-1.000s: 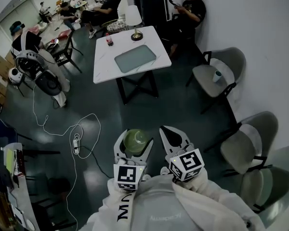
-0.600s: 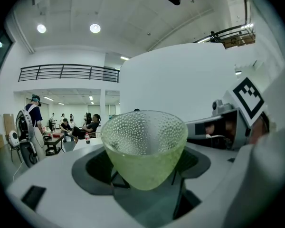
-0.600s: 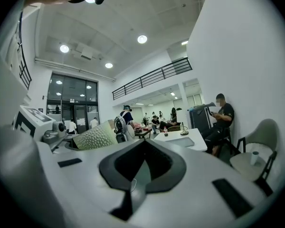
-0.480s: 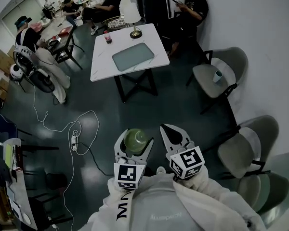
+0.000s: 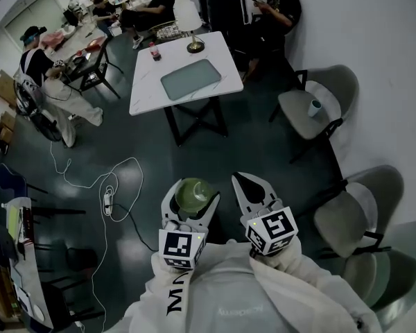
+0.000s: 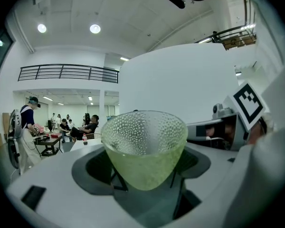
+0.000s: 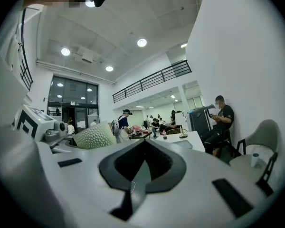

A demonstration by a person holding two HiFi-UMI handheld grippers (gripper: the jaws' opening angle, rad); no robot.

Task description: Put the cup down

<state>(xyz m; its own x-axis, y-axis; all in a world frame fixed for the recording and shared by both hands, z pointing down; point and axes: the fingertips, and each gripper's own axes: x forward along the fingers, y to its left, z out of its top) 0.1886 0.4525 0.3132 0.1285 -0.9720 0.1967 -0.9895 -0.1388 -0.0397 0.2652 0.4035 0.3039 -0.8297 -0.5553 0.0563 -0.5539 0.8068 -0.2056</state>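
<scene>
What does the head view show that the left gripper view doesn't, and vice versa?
Head view only: the dark floor with a white cable and power strip, and a grey padded chair by the wall with a small cup on its seat.

Left gripper view only: round ceiling lights and the dark balcony railing.

Both: the pale green dimpled glass cup clamped in the left gripper, plus seated people far back. Only the left gripper view shows the cup's wall side-on.
</scene>
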